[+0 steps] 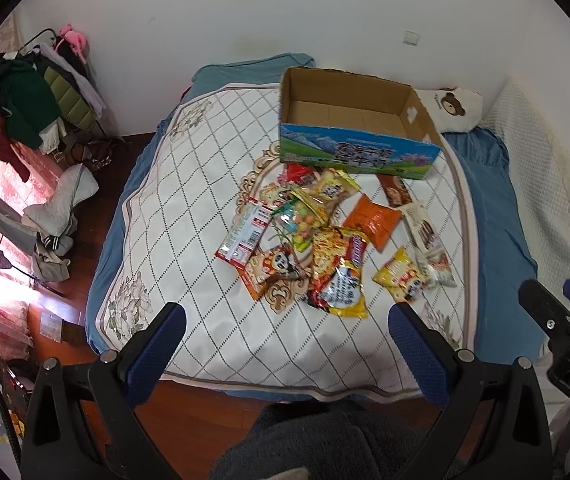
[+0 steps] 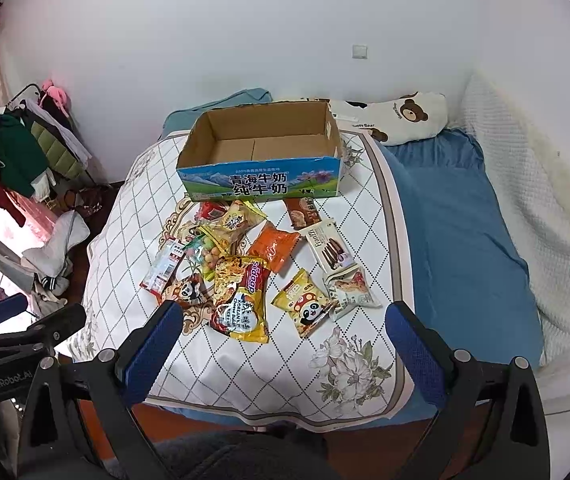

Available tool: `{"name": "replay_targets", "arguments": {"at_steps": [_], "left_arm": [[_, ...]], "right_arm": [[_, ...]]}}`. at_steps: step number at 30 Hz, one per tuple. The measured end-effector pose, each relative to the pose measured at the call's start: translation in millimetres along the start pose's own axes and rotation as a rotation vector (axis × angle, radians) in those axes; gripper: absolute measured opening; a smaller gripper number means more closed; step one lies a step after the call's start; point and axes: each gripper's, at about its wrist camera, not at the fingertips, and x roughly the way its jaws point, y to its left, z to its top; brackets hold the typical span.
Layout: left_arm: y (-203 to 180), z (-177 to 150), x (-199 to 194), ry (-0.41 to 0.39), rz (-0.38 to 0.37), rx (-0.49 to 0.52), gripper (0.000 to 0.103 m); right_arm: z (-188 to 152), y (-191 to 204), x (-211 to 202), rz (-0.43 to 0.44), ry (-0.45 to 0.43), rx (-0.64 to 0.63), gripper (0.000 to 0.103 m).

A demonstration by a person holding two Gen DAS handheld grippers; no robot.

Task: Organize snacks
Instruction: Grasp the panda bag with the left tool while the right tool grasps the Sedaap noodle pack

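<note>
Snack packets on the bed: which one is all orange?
The plain orange crinkly packet, lying between the yellow noodle bag and the white biscuit pack. The others show pictures or mixed colours.

the red packet (image 2: 210, 211) at the top of the snack pile is mostly buried under a pale yellow bag (image 2: 237, 220), and its print is too small to read. the panda packet (image 1: 273, 268) left of centre is half covered by the noodle bag (image 1: 335, 276). the brown bar (image 2: 301, 210) has its far end tucked behind the cardboard box (image 2: 261, 184). at the right edge of the left wrist view, the right gripper (image 1: 561, 300) is cut off by the frame. clothes on the rack (image 1: 25, 104), upper left, blur into one heap.
</note>
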Motion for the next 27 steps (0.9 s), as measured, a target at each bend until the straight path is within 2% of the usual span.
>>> {"name": "replay_targets", "arguments": {"at_steps": [3, 7, 9, 11, 13, 14, 17, 20, 23, 25, 27], "left_arm": [[8.7, 7.3, 28.8, 0.025, 0.021, -0.016, 0.103], [26.1, 15.9, 88.3, 0.098, 0.078, -0.015, 0.103], [38.1, 17.4, 124.7, 0.159, 0.090, -0.025, 0.103], [49.2, 17.3, 158.0, 0.231, 0.060, -0.044, 0.103], [57.7, 19.2, 198.4, 0.320, 0.019, -0.064, 0.101], [57.0, 20.8, 212.0, 0.327, 0.002, -0.043, 0.099], [36.2, 21.7, 244.8, 0.303, 0.070, 0.194, 0.099], [14.6, 16.3, 271.3, 0.312, 0.079, 0.438, 0.099], [-5.1, 6.2, 302.1, 0.314, 0.122, 0.703, 0.099], [-11.6, 1.9, 315.7, 0.320, 0.109, 0.798, 0.099], [-14.5, 1.5, 330.9, 0.353, 0.053, 0.832, 0.092]], "right_arm": [[-1.8, -4.2, 27.1, 0.037, 0.020, 0.047, 0.103], [-7.0, -5.1, 93.9, 0.081, 0.102, 0.113, 0.102], [-9.4, -1.9, 128.6, 0.105, 0.142, 0.135, 0.096], [-12.8, 5.7, 173.4, 0.142, 0.217, 0.154, 0.088], [-17.0, 15.8, 209.8, 0.156, 0.259, 0.147, 0.088], [-18.6, 23.0, 228.1, 0.167, 0.283, 0.140, 0.088], [-25.2, 39.2, 269.3, 0.189, 0.346, 0.131, 0.088], [-32.5, 52.7, 301.9, 0.190, 0.416, 0.108, 0.088], [-37.1, 59.3, 319.2, 0.176, 0.437, 0.092, 0.088], [-38.6, 60.9, 323.5, 0.168, 0.448, 0.096, 0.088], [-39.4, 60.9, 330.4, 0.159, 0.461, 0.111, 0.088]]}}
